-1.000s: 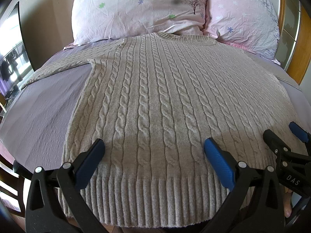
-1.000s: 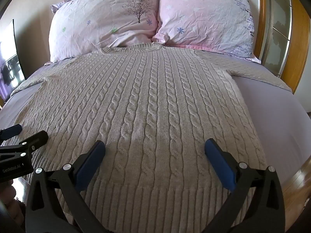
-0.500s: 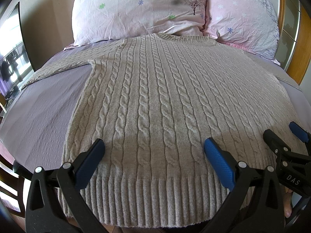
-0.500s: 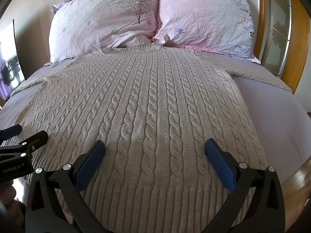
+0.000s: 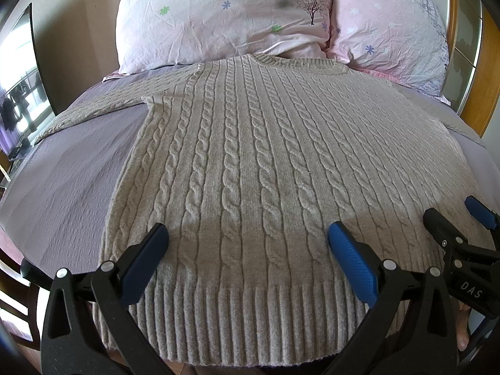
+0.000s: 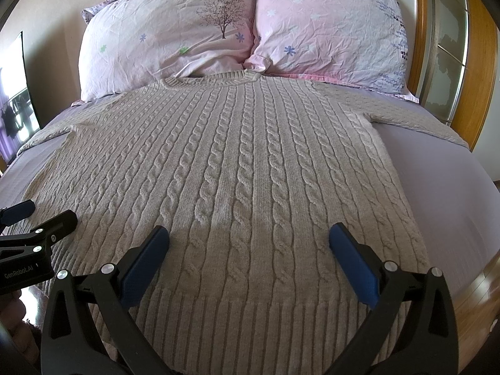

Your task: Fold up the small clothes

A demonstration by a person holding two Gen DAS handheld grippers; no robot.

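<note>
A beige cable-knit sweater (image 5: 250, 162) lies flat on the bed, neck toward the pillows, ribbed hem nearest me; it also shows in the right wrist view (image 6: 243, 168). Its sleeves spread out to both sides. My left gripper (image 5: 247, 234) is open and empty, hovering just above the hem on the sweater's left half. My right gripper (image 6: 248, 236) is open and empty above the hem on the right half. Each gripper shows at the edge of the other's view: the right gripper (image 5: 453, 222) and the left gripper (image 6: 40, 215).
The sweater rests on a lilac bedsheet (image 5: 72, 168). Two pink floral pillows (image 6: 175, 47) lean against the wall behind the neckline. A wooden headboard frame (image 6: 481, 62) stands at the right. A dark screen (image 5: 18, 72) stands at the left. The wooden floor (image 6: 481, 284) shows past the bed's right edge.
</note>
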